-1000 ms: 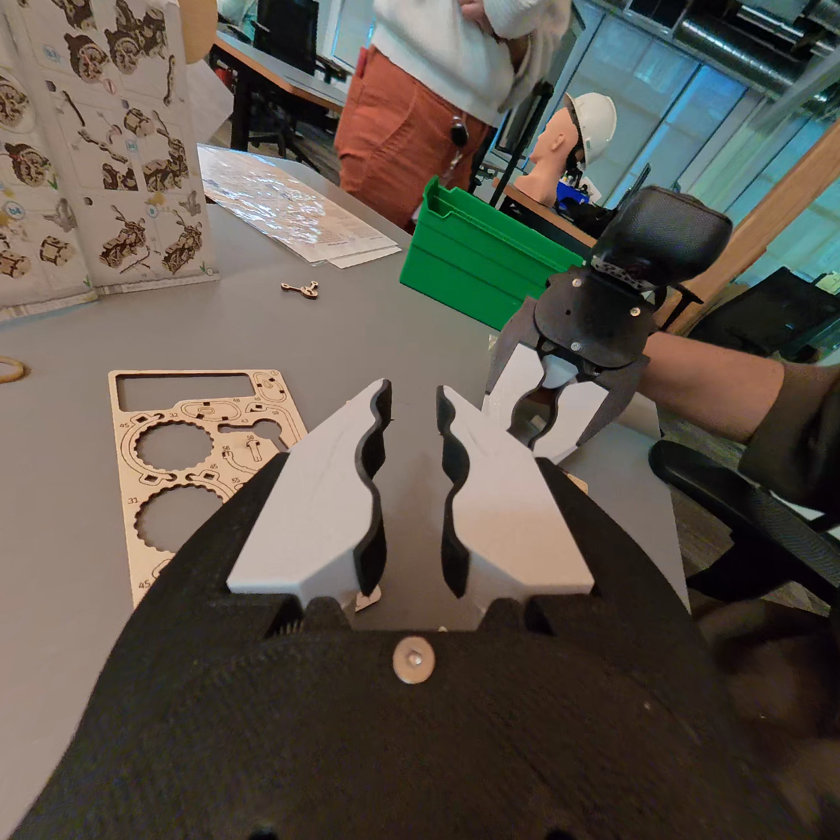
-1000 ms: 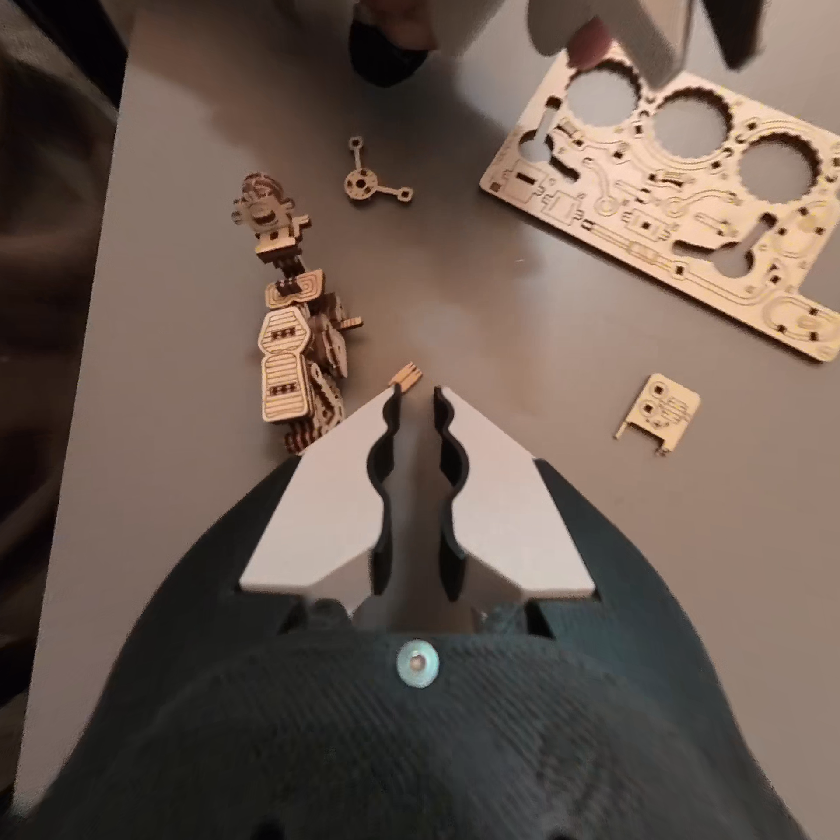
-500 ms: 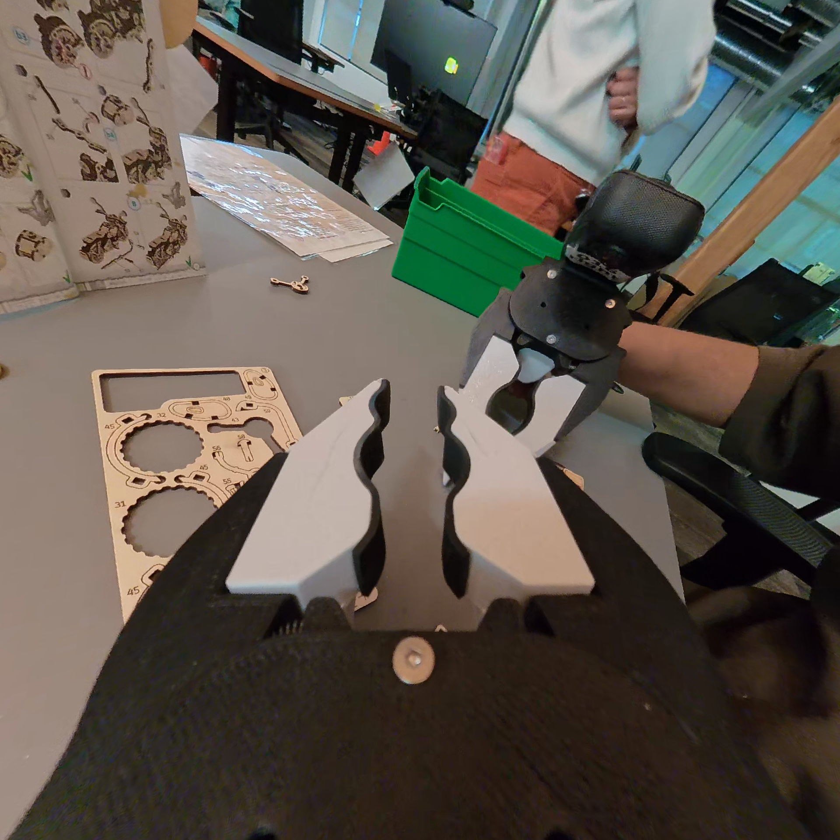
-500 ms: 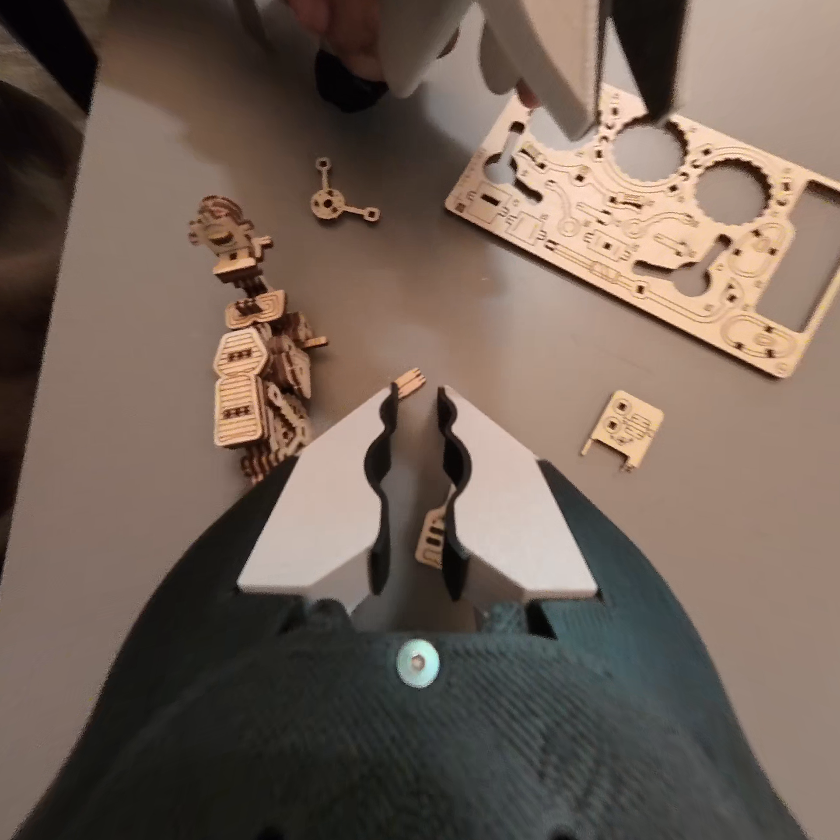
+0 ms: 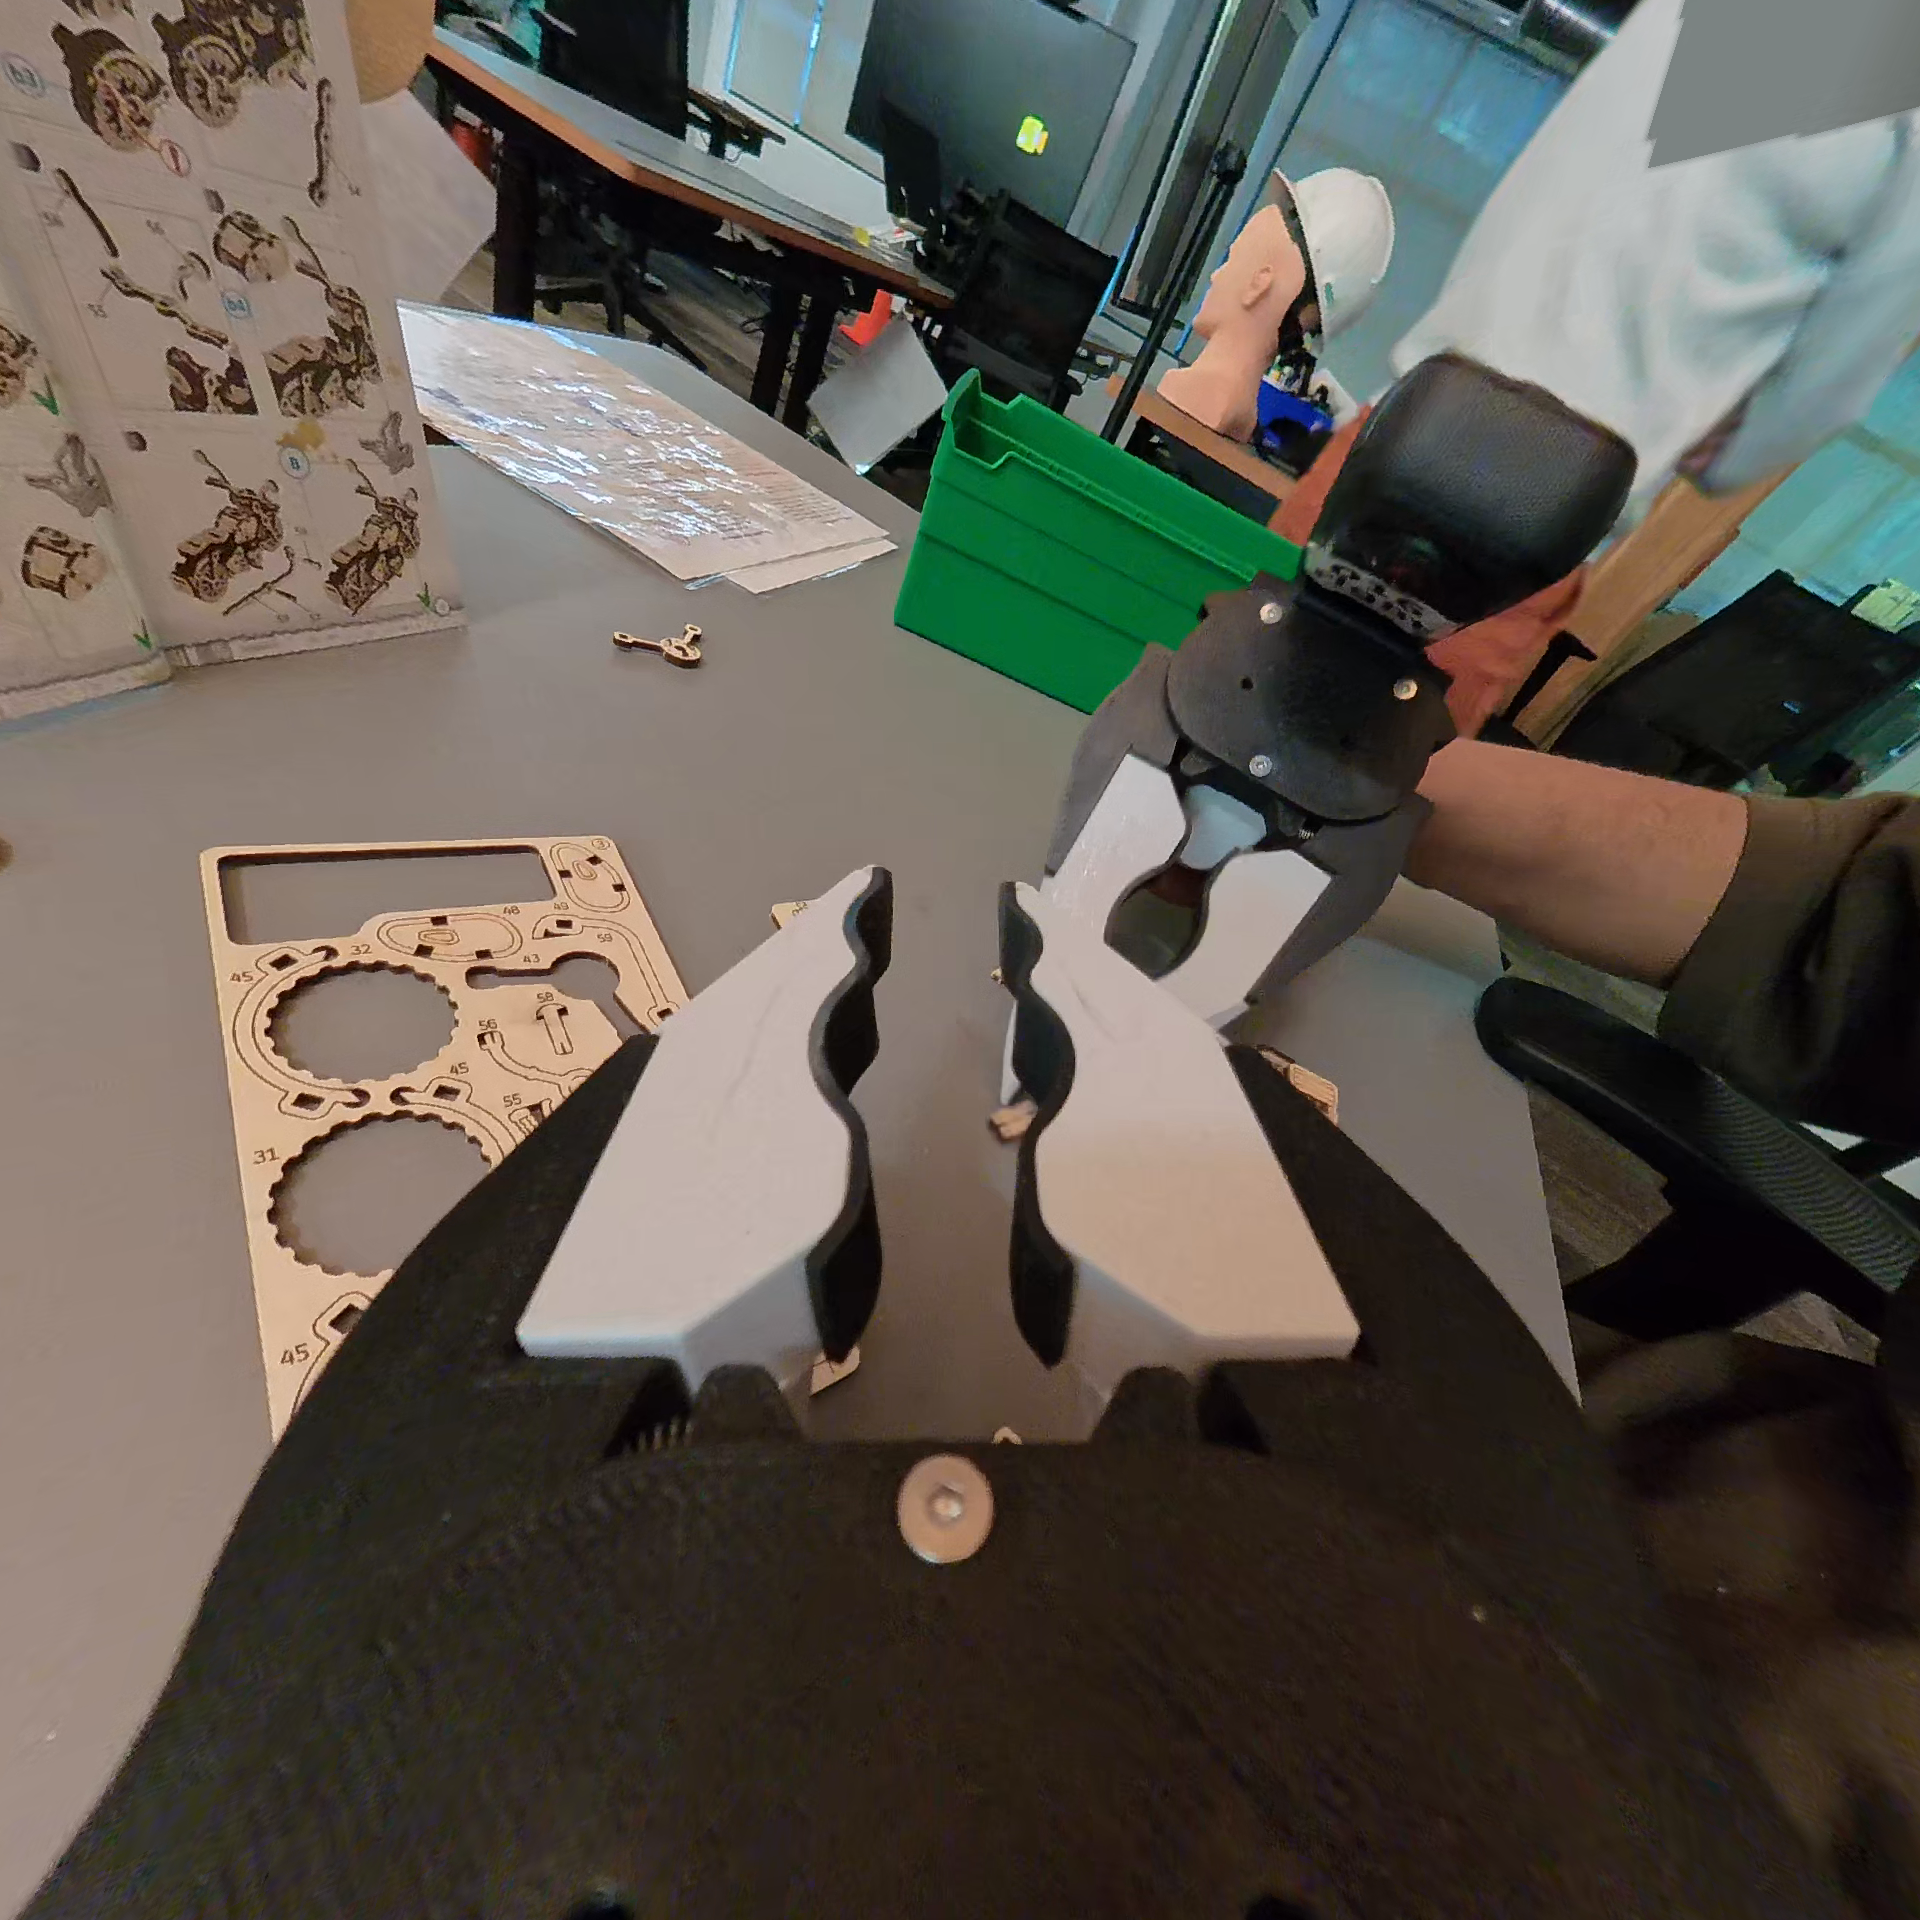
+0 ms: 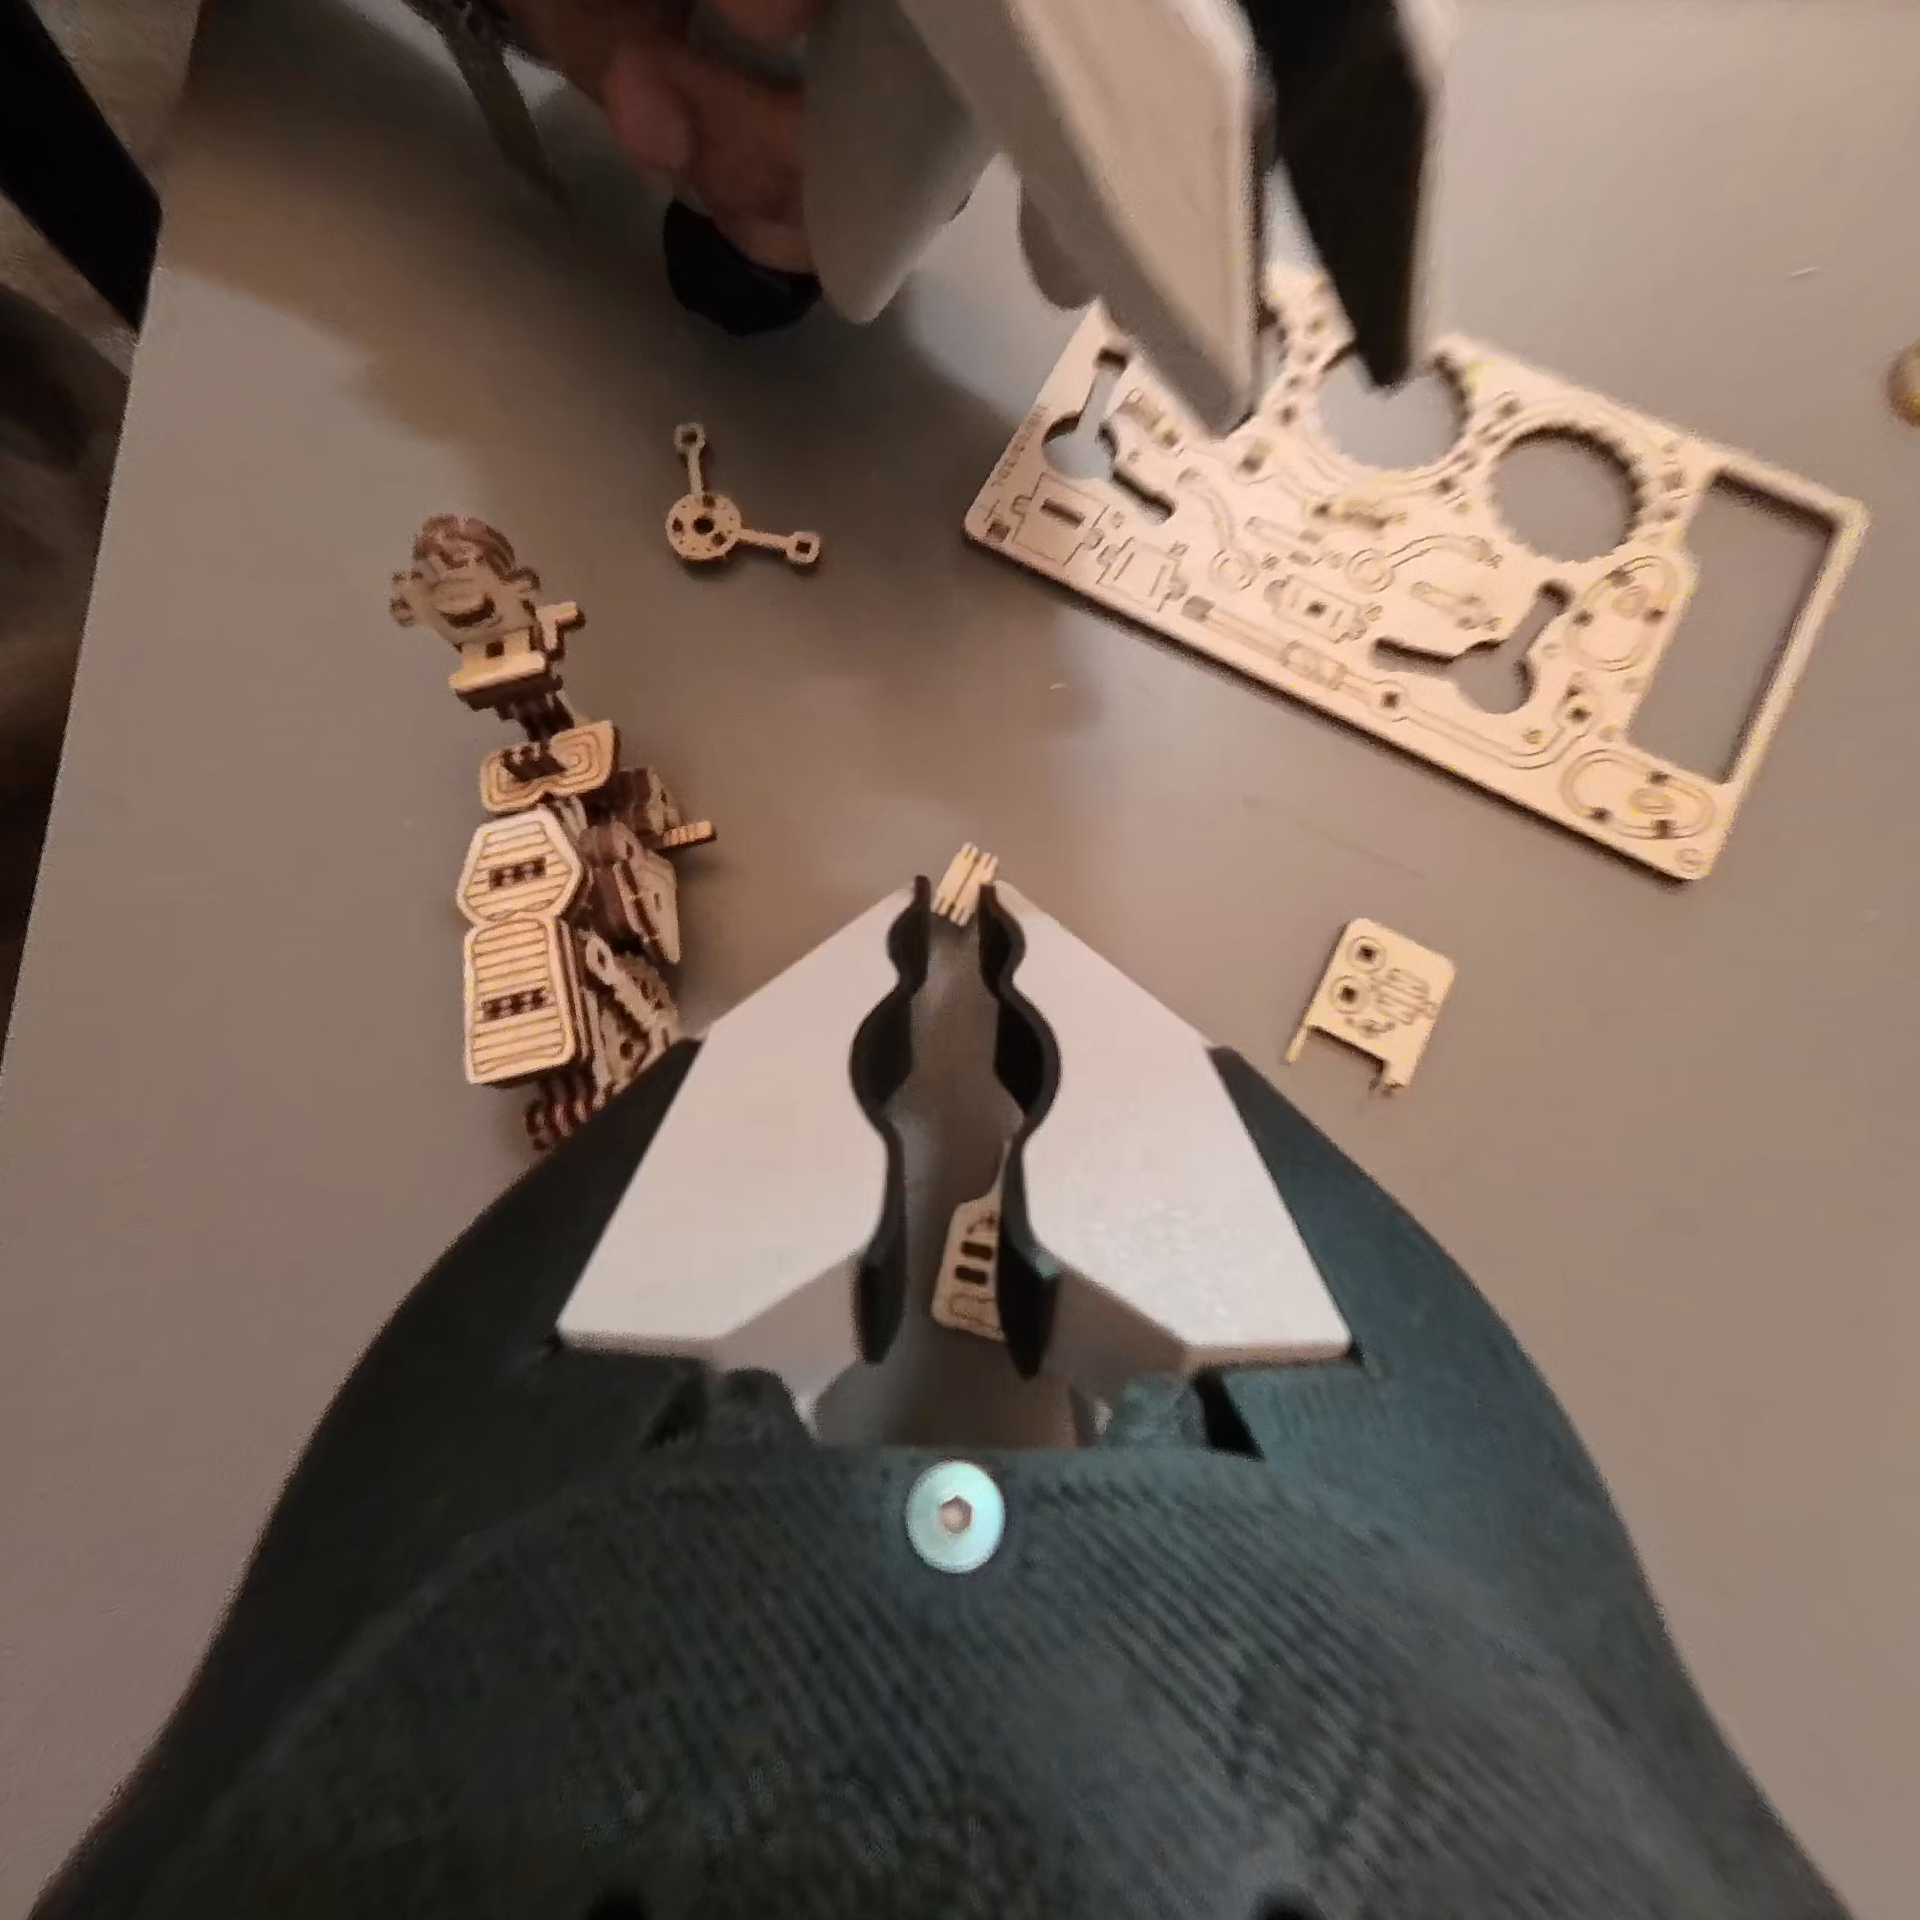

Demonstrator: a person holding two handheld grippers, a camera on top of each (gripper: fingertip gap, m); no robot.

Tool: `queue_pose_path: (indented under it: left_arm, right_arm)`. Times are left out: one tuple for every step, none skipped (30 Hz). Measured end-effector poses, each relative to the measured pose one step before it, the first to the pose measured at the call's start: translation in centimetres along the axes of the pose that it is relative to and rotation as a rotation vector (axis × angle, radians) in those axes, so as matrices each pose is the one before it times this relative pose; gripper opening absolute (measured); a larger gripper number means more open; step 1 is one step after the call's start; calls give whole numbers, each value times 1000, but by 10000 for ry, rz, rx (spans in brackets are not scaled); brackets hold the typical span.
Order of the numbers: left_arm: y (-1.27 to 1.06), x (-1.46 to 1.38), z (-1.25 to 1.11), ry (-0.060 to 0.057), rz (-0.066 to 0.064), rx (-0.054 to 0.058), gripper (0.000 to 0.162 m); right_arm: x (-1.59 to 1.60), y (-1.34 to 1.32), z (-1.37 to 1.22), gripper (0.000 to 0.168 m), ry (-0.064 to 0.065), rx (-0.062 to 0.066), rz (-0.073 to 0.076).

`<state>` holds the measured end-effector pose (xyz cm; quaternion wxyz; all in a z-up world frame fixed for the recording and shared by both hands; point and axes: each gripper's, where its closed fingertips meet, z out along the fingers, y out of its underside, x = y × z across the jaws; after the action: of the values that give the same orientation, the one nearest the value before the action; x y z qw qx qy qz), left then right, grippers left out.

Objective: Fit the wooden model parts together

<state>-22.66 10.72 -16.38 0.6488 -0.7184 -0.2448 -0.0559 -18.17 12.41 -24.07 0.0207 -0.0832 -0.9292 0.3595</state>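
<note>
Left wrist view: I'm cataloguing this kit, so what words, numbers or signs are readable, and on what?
I won't copy writing out; these bear it.
Flat laser-cut wooden parts sheet: engraved part numbers beside the cut-outs.
Upright illustrated paper instruction sheet: circled step marks.
Clear-sleeved paper sheets: print too small to read.
Black monitor: small yellow-green mark, illegible.

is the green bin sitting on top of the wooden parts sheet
No, the green bin stands on the grey table well beyond the wooden parts sheet, with bare tabletop between them.
</note>
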Motion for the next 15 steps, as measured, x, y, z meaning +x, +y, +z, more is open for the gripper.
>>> queue_pose_path:
  left_arm:
    - [-36,41,-13,15,-13,16,17]
    - [-22,45,-14,19,-15,13,17]
    - [6,43,13,21,-23,2,17]
    - [28,36,17,24,-33,-14,17]
    - [42,56,44,36,-44,-21,17]
    - [55,85,40,57,-60,-18,18]
    - [24,180,38,101,-92,0,18]
    - [26,274,56,161,-141,5,18]
    - [68,400,90,245,-191,-10,19]
    - [107,524,129,314,-227,-19,19]
    - [142,456,149,274,-239,-38,18]
    - [148,329,140,185,-223,-35,11]
    - [85,389,102,231,-250,41,4]
    - [-33,532,70,341,-307,131,1]
    - [-69,471,64,338,-371,136,0]
  right_arm:
    - [313,-690,-482,8,224,417,82]
    - [321,-914,-639,8,227,546,162]
    - [360,-983,-674,8,266,594,205]
    - [288,-874,-606,8,264,554,210]
    - [206,-661,-488,8,279,440,155]
    - [390,-453,-389,8,489,354,64]
    - [461,-387,-366,8,622,338,3]
    - [339,-387,-315,8,603,316,6]
    - [240,-368,-242,8,576,239,13]
    - [53,-360,-200,8,483,241,47]
    - [-132,-388,-197,8,381,311,138]
    - [-151,-414,-175,8,367,331,240]
    - [-229,-395,-130,8,291,268,236]
    - [-328,-413,-47,8,170,170,144]
    - [-254,-414,11,8,168,88,28]
